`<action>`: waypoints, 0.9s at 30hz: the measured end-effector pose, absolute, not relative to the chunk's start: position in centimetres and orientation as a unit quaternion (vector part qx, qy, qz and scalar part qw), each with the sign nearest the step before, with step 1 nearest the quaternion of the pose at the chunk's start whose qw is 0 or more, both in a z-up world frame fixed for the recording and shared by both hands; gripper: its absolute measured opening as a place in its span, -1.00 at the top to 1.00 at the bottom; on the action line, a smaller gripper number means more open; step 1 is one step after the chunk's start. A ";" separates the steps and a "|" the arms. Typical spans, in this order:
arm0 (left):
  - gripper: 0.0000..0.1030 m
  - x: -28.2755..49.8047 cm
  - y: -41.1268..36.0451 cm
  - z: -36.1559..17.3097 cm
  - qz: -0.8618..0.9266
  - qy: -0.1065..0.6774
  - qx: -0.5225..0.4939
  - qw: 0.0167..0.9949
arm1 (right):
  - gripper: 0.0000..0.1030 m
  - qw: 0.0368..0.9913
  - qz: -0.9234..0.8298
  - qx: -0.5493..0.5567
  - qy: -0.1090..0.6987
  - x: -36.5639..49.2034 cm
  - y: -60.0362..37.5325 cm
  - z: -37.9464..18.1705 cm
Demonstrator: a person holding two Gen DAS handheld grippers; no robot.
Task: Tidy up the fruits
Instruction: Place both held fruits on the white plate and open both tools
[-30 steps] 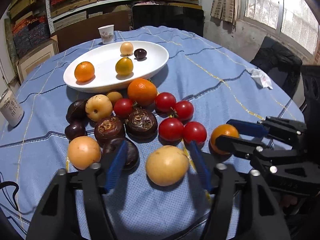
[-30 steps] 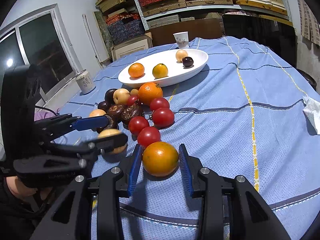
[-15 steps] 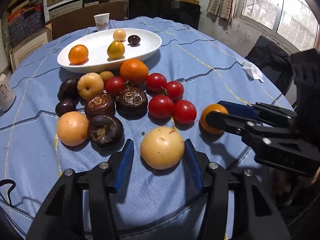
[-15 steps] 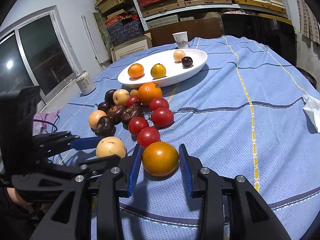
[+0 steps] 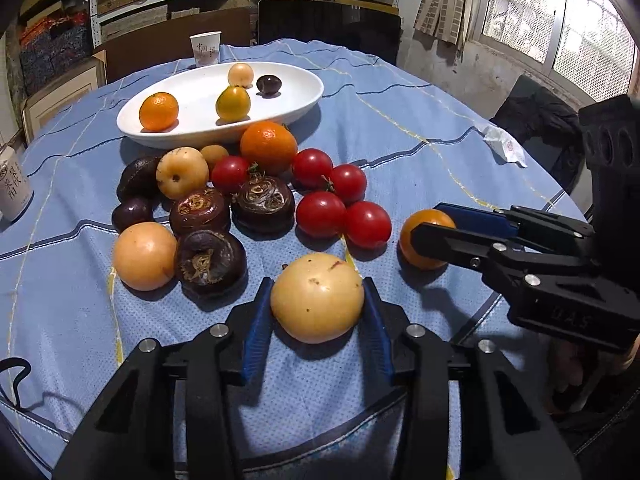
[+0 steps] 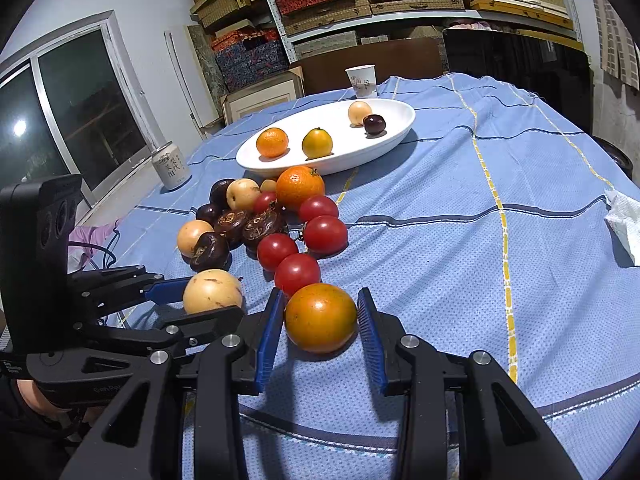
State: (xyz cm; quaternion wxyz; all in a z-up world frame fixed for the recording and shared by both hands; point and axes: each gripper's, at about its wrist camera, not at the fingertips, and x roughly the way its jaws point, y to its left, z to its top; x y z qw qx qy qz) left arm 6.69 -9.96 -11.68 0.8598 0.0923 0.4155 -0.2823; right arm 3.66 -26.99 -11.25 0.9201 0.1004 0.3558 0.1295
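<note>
Left gripper [image 5: 317,314]: jaws are closing — the pale yellow fruit [image 5: 317,297] is bracketed between the blue pads, which are seen touching its sides.
Right gripper [image 6: 321,330]: the orange-yellow fruit [image 6: 321,317] is clamped between its pads, resting on the blue tablecloth [image 6: 480,248].
Yellow fruit: placed just in front of the loose fruit pile [image 5: 256,204].
White dish [image 5: 296,80]: set beyond the pile — four fruits are held in it.

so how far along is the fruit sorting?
Early. Four fruits sit in the dish. Left tool is closing around a yellow fruit; right tool brackets an orange fruit. The pile on the cloth remains.
</note>
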 end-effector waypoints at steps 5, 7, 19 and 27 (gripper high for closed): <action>0.17 6.7 -9.3 -10.9 -0.271 0.410 0.088 0.866 | 0.27 0.923 0.121 0.085 0.356 3.5 -26.5 -11.1; 0.17 7.0 -8.8 -10.1 -0.267 0.404 0.083 0.871 | 0.27 0.923 0.116 0.069 0.361 3.7 -26.1 -10.8; 0.17 14.5 -6.4 -4.1 -0.239 0.377 0.039 0.894 | 0.27 0.941 0.107 0.034 0.319 9.5 -26.4 -3.3; 0.17 24.5 -7.4 -2.9 -0.210 0.380 0.021 0.901 | 0.27 0.941 0.090 0.045 0.322 19.8 -26.5 -1.9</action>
